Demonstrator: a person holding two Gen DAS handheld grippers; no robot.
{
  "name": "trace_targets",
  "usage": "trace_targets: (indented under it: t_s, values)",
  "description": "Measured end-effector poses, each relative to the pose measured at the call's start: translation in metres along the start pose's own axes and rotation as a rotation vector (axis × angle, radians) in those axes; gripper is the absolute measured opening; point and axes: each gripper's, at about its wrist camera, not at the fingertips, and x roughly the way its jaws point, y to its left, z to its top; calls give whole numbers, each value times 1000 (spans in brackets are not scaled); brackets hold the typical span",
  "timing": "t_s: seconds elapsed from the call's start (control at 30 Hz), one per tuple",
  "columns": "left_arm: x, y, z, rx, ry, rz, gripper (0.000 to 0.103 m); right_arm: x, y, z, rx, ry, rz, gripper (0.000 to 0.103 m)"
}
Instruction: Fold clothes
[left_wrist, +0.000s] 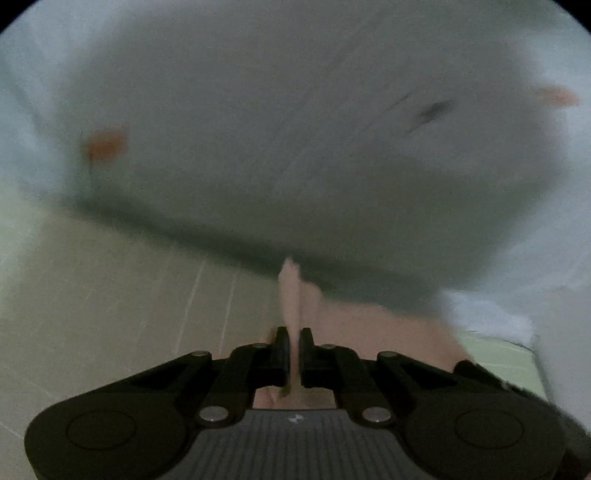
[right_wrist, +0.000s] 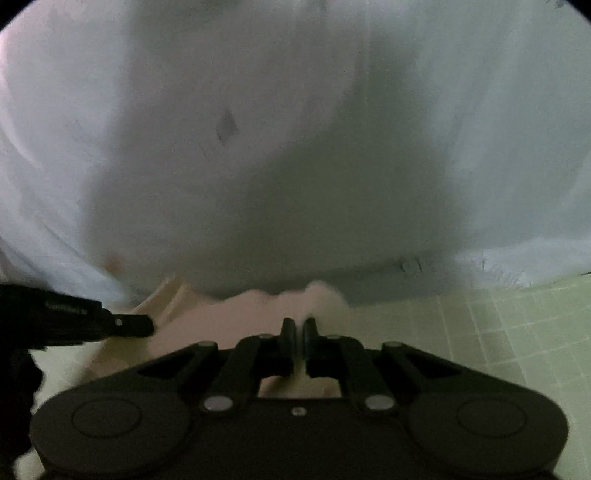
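A pale pink garment (left_wrist: 291, 295) is pinched between the jaws of my left gripper (left_wrist: 293, 338), which is shut on a fold of it. The same pink cloth (right_wrist: 258, 314) lies under my right gripper (right_wrist: 300, 325), whose jaws are nearly closed on its edge. A large white cloth (left_wrist: 295, 129) fills the upper part of both views and also shows in the right wrist view (right_wrist: 295, 147); it hangs or lies just beyond the pink garment. The left gripper (right_wrist: 122, 325) shows at the left of the right wrist view. Both views are blurred.
A light green gridded mat (right_wrist: 498, 332) covers the surface at the lower right. A beige surface with faint lines (left_wrist: 129, 295) lies at the lower left of the left wrist view. Small orange marks (left_wrist: 107, 144) sit on the white cloth.
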Motion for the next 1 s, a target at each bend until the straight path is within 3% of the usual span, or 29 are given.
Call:
trace_targets:
  t_s: [0.1,0.2,0.23,0.3,0.37,0.43,0.53,0.7,0.87,1.0]
  values:
    - [31,1,-7,31,73,65,8,47,-8,-13,-12,112,-41,6]
    - [29,7,-11,4,93,60,18,58,-13,-23,15,173,-44,11]
    - [27,9,-11,-8,101,54,26,56,-13,-22,16,178,-51,15]
    - [20,17,-11,-49,123,41,41,51,-16,-18,35,203,-89,41]
    - [12,27,-11,-94,145,28,48,42,-28,-16,140,226,-106,49]
    - [2,32,-12,-114,148,15,50,31,-36,-15,246,227,-89,49]
    - [-14,27,-17,-69,136,25,56,13,-38,-13,333,208,-69,50]
    - [-37,15,-26,-23,110,32,59,-17,-12,-10,286,136,-27,51]
    - [-36,14,-46,-9,159,38,72,-19,6,-44,208,272,-98,51]
    - [-36,19,-58,-28,179,59,80,-22,6,-52,170,296,-128,61]
